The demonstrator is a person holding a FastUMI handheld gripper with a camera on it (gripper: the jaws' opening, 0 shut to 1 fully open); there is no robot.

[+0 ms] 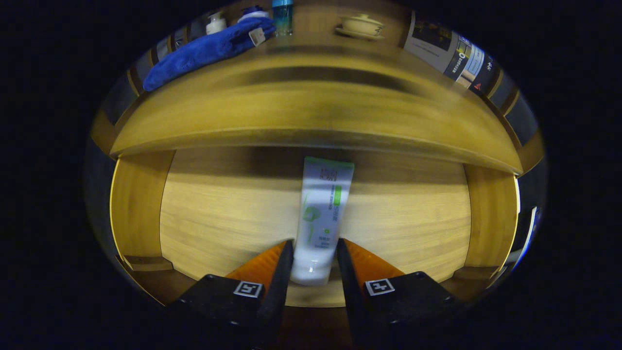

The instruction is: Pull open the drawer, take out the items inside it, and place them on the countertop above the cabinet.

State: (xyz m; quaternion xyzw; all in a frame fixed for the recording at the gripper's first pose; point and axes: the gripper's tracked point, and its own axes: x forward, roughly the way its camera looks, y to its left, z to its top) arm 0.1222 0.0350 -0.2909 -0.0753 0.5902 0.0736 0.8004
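The gripper (315,248) has its fingers clamped on the cap end of a white tube with green print (320,218), one finger on each side. The tube's long axis runs straight ahead from the fingers, cap nearest, flat crimped end farthest. It lies in the open wooden drawer (218,214). Beyond, on the countertop (316,102), lie a blue towel (204,51), bottles (282,17) and a lidded cup on a saucer (360,25).

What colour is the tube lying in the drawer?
White with green markings, seen in the gripper view: the tube lies between the claw's fingers.
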